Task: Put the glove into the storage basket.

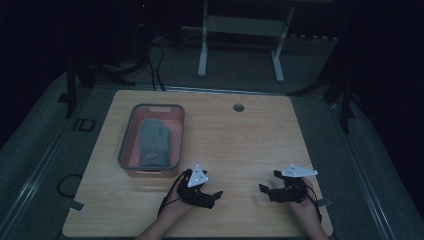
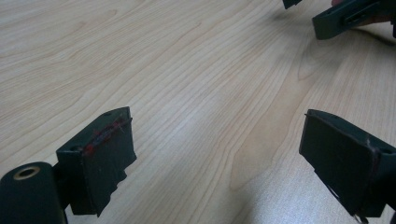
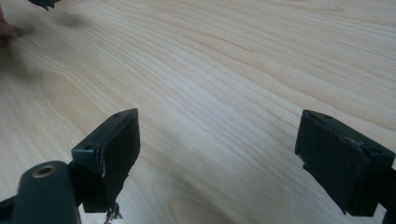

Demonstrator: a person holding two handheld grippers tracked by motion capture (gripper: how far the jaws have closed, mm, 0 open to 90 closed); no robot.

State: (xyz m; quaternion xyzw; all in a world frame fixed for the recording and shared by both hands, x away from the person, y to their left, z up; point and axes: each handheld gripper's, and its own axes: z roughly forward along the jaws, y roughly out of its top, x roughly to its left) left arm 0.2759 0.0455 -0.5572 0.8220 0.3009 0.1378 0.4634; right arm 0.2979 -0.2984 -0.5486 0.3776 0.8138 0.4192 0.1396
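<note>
A grey mitten (image 1: 154,142) lies flat inside a pink bin with a grey rim (image 1: 126,134) on the left half of the wooden table (image 1: 235,145). My left gripper (image 1: 216,196) rests low near the table's front edge, right of the bin, pointing right. Its jaws stand wide apart over bare wood in the left gripper view, left gripper (image 2: 219,161) open with nothing between them. My right gripper (image 1: 263,189) sits at the front right, pointing left toward the other one. In the right gripper view the right gripper (image 3: 217,161) is open over bare wood.
A round cable hole (image 1: 238,107) sits near the table's far edge. Beyond the table stand a white desk frame (image 1: 240,40) and dark cables on the floor. The right gripper's jaw tips (image 2: 348,18) appear at the top right of the left gripper view.
</note>
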